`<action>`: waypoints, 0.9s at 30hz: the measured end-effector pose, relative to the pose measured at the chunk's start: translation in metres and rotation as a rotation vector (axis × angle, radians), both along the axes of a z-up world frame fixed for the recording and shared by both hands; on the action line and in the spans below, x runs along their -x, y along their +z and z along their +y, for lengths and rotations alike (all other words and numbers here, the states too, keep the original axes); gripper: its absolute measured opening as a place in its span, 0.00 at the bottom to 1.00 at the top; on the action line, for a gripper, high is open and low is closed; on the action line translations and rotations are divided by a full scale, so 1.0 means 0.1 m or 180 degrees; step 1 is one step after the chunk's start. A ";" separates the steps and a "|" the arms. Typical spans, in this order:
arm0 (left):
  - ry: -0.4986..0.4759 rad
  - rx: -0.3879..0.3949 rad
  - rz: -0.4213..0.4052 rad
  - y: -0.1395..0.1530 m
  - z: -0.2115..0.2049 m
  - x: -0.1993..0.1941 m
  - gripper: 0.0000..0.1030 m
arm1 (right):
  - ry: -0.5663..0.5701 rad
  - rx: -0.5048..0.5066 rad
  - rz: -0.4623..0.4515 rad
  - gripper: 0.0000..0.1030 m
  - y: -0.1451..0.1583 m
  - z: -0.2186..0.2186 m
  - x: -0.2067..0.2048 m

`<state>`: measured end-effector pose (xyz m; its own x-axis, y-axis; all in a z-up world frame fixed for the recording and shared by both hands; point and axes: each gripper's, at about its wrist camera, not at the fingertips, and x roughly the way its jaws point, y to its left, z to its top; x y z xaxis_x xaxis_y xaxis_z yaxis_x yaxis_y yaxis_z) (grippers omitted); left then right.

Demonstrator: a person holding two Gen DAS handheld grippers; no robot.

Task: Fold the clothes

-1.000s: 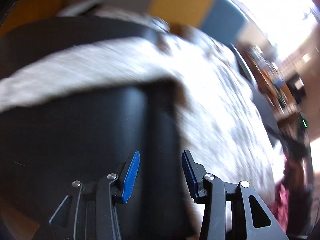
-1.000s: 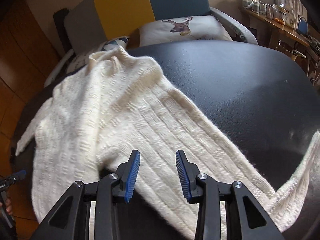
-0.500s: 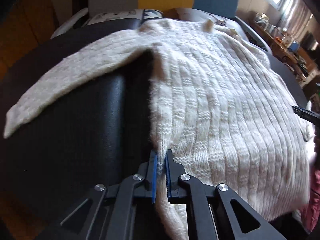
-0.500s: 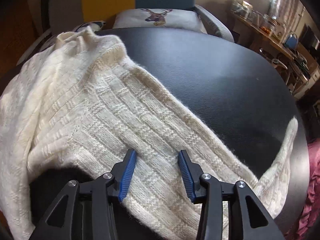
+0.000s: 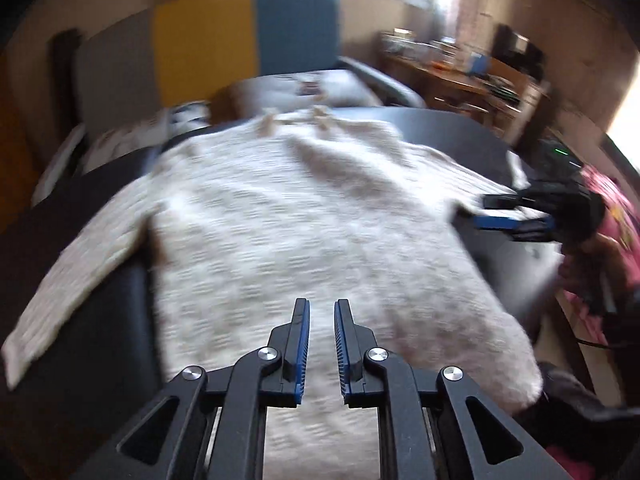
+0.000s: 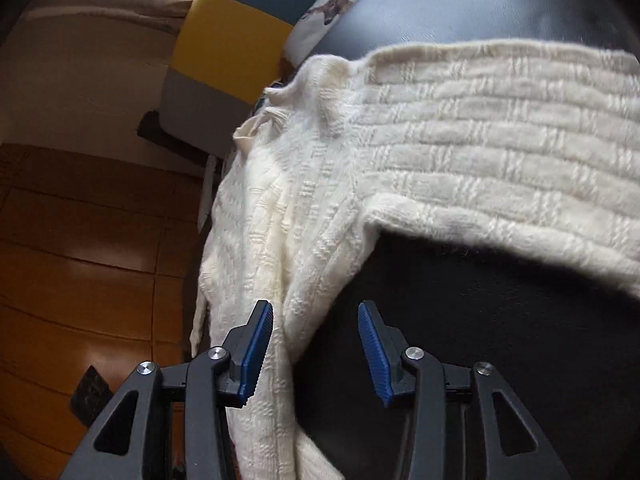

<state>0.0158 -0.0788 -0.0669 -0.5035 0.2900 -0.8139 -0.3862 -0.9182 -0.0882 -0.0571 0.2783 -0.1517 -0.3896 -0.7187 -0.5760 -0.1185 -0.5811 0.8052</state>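
A cream knitted sweater (image 5: pixel 304 224) lies spread on a round black table (image 5: pixel 80 320), collar at the far side, one sleeve stretched left. My left gripper (image 5: pixel 321 308) hovers over the sweater's near hem, jaws a little apart with nothing between them. My right gripper (image 6: pixel 316 312) is open at the sweater's side edge (image 6: pixel 320 272), near the armpit, with fabric between its jaws and the other sleeve (image 6: pixel 500 152) running right. It also shows in the left wrist view (image 5: pixel 516 216) at the sweater's right side.
A sofa with grey, yellow and blue back panels (image 5: pixel 208 48) and a deer cushion (image 6: pixel 328 4) stands behind the table. A cluttered wooden desk (image 5: pixel 460 76) is at the far right. Orange wooden floor (image 6: pixel 80 240) lies beyond the table edge.
My left gripper has let go of the sweater's hem and pulled back and up. My right gripper has swung from over the sleeve to the sweater's side edge.
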 end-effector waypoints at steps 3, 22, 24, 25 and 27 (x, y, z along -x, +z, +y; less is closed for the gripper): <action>-0.0200 -0.0024 -0.0162 -0.21 0.25 0.03 0.14 | -0.0210 0.0007 0.0020 0.44 -0.05 -0.12 0.12; 0.0461 -0.0202 -0.0511 -0.70 -0.11 0.17 0.15 | 0.0164 -0.2359 0.0898 0.32 1.09 0.21 0.45; 0.0164 -0.0278 -0.0385 -0.56 0.10 0.07 0.15 | 0.0185 -0.1813 0.0806 0.32 1.08 0.34 0.21; -0.0019 -0.0346 -0.0324 -0.46 0.23 0.02 0.16 | 0.0208 -0.1818 0.0754 0.32 1.03 0.36 0.10; -0.0474 -0.0458 -0.0175 -0.27 0.54 -0.09 0.23 | 0.0216 -0.1850 0.0638 0.32 0.90 0.43 -0.07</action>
<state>0.0250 -0.0243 -0.0940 -0.4023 0.4732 -0.7837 -0.5077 -0.8277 -0.2391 -0.0504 0.3213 -0.0618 -0.4952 -0.3363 -0.8010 0.0550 -0.9323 0.3574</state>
